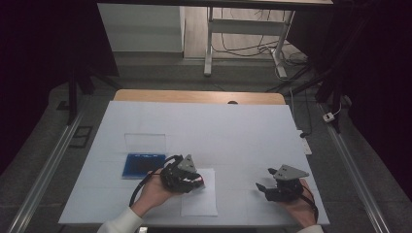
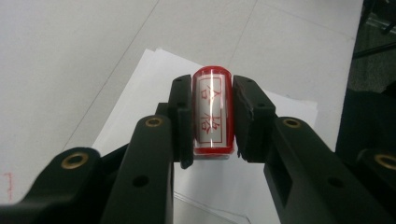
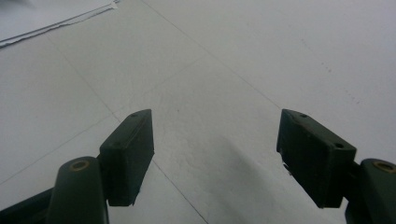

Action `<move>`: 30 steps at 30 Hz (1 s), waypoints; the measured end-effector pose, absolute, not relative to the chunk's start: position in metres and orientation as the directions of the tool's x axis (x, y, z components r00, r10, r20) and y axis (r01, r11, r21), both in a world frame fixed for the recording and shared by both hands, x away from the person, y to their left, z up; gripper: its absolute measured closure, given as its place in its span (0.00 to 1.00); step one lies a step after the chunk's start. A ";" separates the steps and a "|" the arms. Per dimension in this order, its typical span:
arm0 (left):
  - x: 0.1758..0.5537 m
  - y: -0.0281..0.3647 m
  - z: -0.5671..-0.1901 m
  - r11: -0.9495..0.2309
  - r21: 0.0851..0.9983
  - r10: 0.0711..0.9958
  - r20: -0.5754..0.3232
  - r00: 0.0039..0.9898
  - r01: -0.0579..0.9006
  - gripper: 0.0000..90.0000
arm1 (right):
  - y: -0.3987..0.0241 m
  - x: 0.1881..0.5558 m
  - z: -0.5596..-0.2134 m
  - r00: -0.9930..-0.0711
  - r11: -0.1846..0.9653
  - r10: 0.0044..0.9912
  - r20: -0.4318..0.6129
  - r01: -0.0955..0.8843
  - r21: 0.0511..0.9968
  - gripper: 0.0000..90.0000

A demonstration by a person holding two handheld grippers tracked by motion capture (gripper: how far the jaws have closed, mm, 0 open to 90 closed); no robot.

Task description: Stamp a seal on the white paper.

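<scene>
My left gripper [image 2: 212,119] is shut on a red stamp [image 2: 213,109] with a white label of red characters. It holds the stamp over a white sheet of paper [image 2: 140,98]. In the high view the left gripper [image 1: 197,182] sits at the paper's [image 1: 200,201] upper left corner, near the table's front. A blue ink pad [image 1: 142,164] with its clear lid [image 1: 145,142] folded back lies just left of that gripper. My right gripper [image 3: 215,154] stands open above bare white tabletop; in the high view it [image 1: 262,188] is at the front right, held by a hand.
The white table cover [image 1: 233,131] stretches wide behind both grippers. A wooden table edge [image 1: 199,96] runs along the back. Beyond it stand a desk frame [image 1: 243,43] and floor cables. Metal rails [image 1: 43,170] flank the table.
</scene>
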State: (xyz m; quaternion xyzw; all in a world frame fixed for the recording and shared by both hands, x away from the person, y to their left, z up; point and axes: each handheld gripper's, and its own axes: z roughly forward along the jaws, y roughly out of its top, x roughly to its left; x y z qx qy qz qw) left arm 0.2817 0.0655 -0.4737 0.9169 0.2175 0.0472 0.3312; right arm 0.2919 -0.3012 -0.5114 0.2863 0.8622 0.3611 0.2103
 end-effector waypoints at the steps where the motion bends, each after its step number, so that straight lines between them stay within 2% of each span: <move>1: 0.282 0.065 -0.475 -0.690 0.624 0.429 -0.056 0.902 0.367 0.78 | -0.301 0.292 -0.511 -0.748 0.578 0.645 -0.158 0.342 0.741 0.30; 30: 0.283 0.053 -0.488 -0.729 0.580 0.428 -0.028 0.903 0.364 0.78 | -0.301 0.292 -0.512 -0.748 0.580 0.644 -0.157 0.345 0.738 0.30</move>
